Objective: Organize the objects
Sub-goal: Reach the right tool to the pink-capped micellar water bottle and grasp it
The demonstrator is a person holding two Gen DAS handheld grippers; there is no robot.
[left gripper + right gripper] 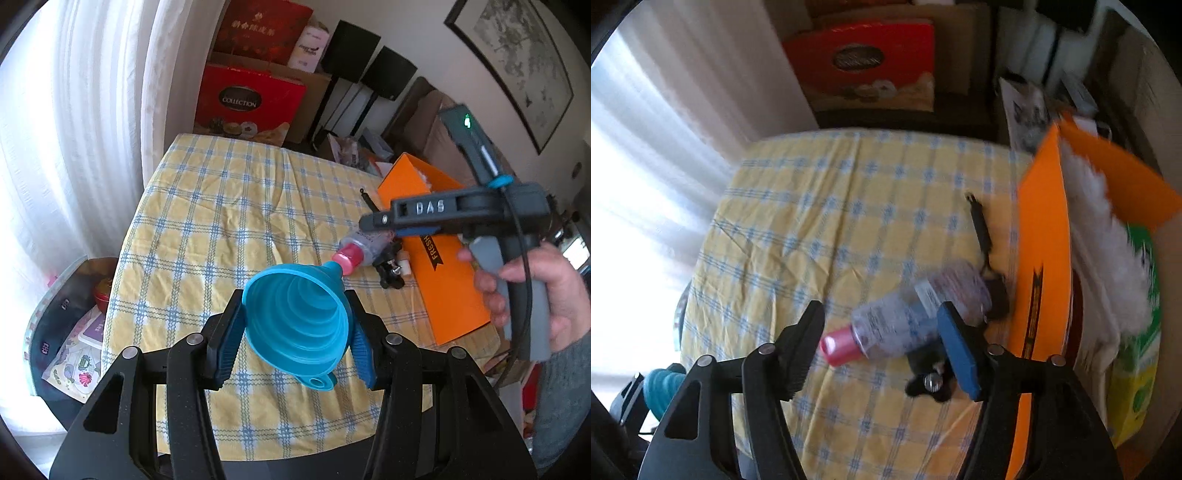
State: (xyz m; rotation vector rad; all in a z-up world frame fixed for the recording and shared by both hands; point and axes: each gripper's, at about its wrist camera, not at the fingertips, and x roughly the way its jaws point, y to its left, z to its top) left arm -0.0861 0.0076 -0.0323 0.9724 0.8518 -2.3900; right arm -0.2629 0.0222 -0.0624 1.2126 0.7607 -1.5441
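My left gripper (293,297) is shut on a blue collapsible funnel (299,317), held tilted above the yellow checked tablecloth (221,221). A clear bottle (905,321) with a pink cap (838,347) lies on its side on the cloth beside an orange box (1041,258). My right gripper (881,308) hangs over that bottle, pointing steeply down, open, its pads clear of it. In the left wrist view the bottle (365,247) lies beyond the funnel's spout, under the right gripper held by a hand (535,295).
A small black clamp-like gadget (931,384) lies against the bottle, with a black strap (980,225) behind it. The orange box holds white fluffy material (1108,229) and a green-yellow pack (1141,350). Red gift boxes (247,99) stand beyond the table; curtains hang on the left.
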